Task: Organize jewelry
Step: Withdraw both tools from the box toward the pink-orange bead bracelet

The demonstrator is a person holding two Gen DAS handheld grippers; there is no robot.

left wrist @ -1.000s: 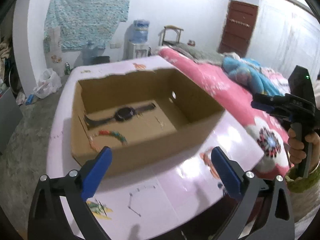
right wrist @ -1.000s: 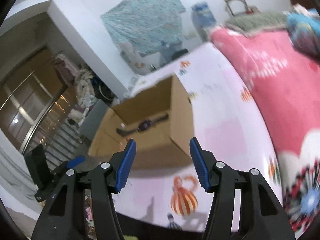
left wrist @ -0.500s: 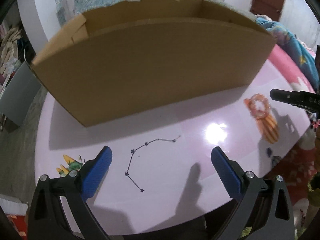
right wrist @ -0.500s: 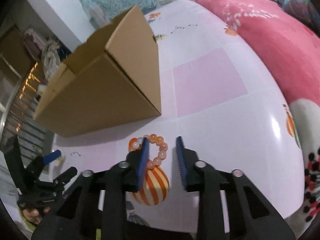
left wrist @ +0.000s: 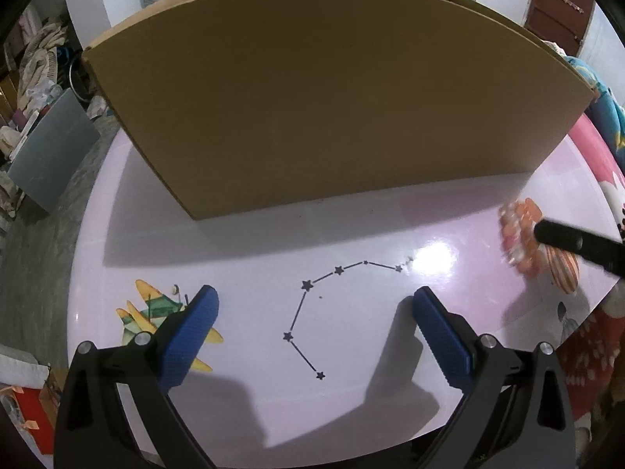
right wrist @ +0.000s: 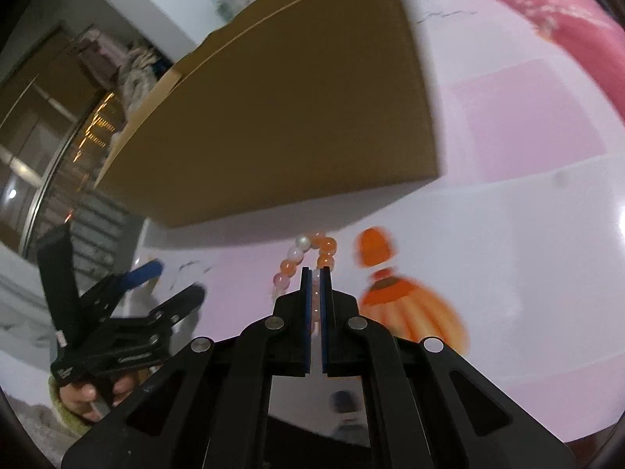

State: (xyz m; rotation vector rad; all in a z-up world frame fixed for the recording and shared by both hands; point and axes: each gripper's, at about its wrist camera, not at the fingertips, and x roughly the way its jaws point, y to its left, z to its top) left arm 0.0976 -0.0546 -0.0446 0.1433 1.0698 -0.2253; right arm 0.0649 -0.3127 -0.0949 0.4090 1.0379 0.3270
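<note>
An orange and pale pink bead bracelet (right wrist: 308,246) lies on the glossy pink table (left wrist: 254,254) in front of the cardboard box (right wrist: 293,117). My right gripper (right wrist: 315,273) is closing on it, its blue pads pinching the near side of the loop. In the left wrist view the bracelet (left wrist: 515,230) is a blur at the right edge, under a black finger (left wrist: 566,236) of the right gripper. My left gripper (left wrist: 314,312) hangs open and low over a printed star pattern, with nothing between its fingers. The box (left wrist: 312,97) shows only its outer wall, so its inside is hidden.
The table carries printed pictures: a striped orange balloon (right wrist: 406,305), a plane (left wrist: 156,312) and a star line (left wrist: 308,312). A pink bedspread (right wrist: 547,4) lies beyond the table. A hand (right wrist: 90,394) grips the left gripper (right wrist: 175,281). Clutter fills the room's left side.
Both grippers have sunk towards the table and tilted down, so the box's inside with the watch has gone out of sight. The right jaws have closed from wide apart onto the bracelet.
</note>
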